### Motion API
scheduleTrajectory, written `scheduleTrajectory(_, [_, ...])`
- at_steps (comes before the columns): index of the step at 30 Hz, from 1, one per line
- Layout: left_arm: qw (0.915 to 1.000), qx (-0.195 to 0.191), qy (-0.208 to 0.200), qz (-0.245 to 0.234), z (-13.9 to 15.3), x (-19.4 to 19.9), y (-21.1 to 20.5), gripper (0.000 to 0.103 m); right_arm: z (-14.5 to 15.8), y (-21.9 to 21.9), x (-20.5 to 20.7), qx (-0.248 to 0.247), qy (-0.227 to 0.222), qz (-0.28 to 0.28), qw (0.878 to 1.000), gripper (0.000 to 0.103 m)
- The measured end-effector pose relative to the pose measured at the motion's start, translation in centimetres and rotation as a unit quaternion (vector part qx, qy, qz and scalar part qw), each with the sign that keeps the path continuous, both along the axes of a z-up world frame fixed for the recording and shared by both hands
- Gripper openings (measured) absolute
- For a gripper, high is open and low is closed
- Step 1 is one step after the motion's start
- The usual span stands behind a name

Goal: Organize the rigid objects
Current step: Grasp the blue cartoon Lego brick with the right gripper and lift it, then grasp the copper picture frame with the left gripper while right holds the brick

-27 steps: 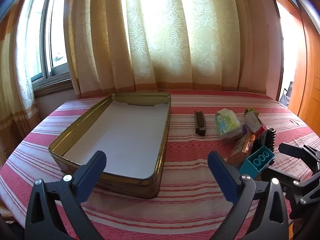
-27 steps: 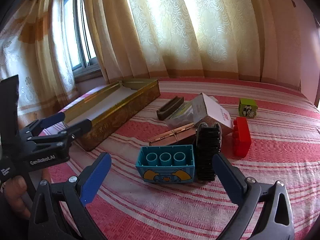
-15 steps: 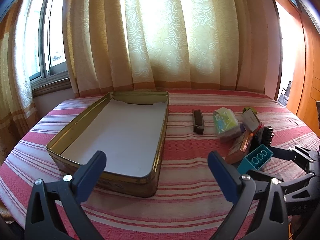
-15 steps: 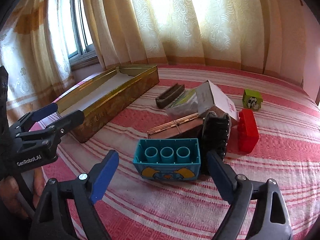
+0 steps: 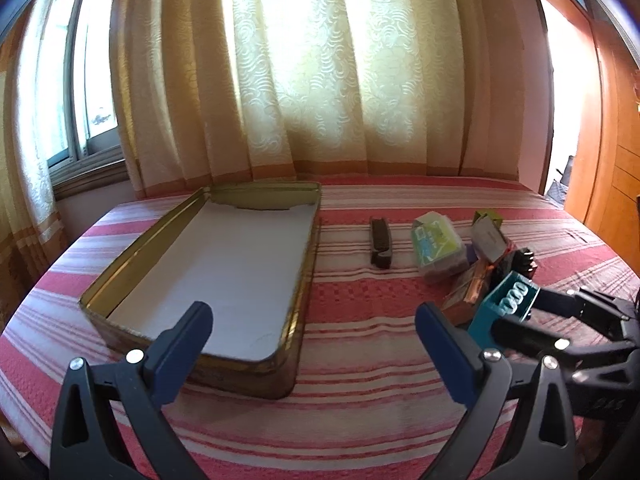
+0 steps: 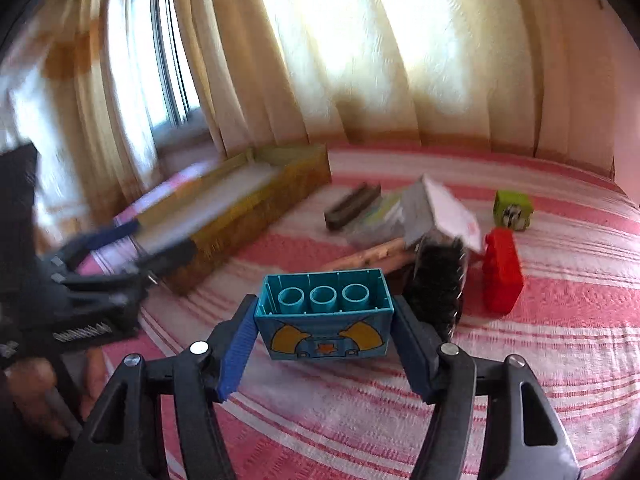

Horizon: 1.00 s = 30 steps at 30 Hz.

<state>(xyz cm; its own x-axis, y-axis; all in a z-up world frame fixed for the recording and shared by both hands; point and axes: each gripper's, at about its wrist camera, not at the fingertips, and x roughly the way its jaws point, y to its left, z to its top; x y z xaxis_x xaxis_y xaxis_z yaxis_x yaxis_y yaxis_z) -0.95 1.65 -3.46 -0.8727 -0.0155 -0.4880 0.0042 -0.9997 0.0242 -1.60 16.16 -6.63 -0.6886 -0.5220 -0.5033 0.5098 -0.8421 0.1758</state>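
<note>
My right gripper (image 6: 324, 312) is shut on a teal toy block (image 6: 324, 332), one pad on each short end. The block is tilted with its hollow underside and three tubes facing up, and it sits slightly above the striped cloth. The left wrist view shows the same block (image 5: 504, 296) at the right, between the right gripper's fingers. My left gripper (image 5: 312, 316) stands wide open with nothing between its fingers, over the near end of an open gold tin (image 5: 308, 264) lined in white.
Behind the block lie a black brush (image 6: 436, 284), a red block (image 6: 502, 276), a green cube (image 6: 512, 210), a white carton (image 6: 444, 212), a wooden hinged box (image 6: 372, 254) and a dark bar (image 6: 352, 206). Curtains hang behind the table, and a window is at the left.
My right gripper moved forward around the teal block and shut on its ends, tipping it up. The left gripper stayed open and drew back slightly from the tin.
</note>
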Motion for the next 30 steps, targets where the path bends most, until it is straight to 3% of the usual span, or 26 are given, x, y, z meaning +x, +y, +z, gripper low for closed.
scheduleTrajectory(3, [0.9999,-0.009,-0.004,-0.008,0.2,-0.8,1.1,0.103,1.2,1.3,0.7,-0.027,0.033,-0.027,0.999,0.067])
scheduleTrajectory(7, [0.9988,-0.002,-0.020,-0.045,0.4,-2.0,3.0,0.103,2.5,3.4,0.7,-0.023,0.064,-0.091,0.994,0.067])
scheduleTrajectory(14, [0.9929,-0.010,-0.069,-0.097,-0.7,-5.0,6.7,0.103,3.3,6.1,-1.8,-0.016,0.057,-0.155,0.986,0.067])
scheduleTrajectory(25, [0.9835,-0.050,-0.113,-0.132,-1.6,-6.8,9.8,0.102,2.8,6.1,-3.3,-0.008,0.061,-0.169,0.984,0.066])
scheduleTrajectory(30, [0.9768,-0.040,-0.150,-0.148,-2.2,-7.8,10.0,0.092,2.6,6.4,-3.3,-0.011,0.065,-0.173,0.983,0.066])
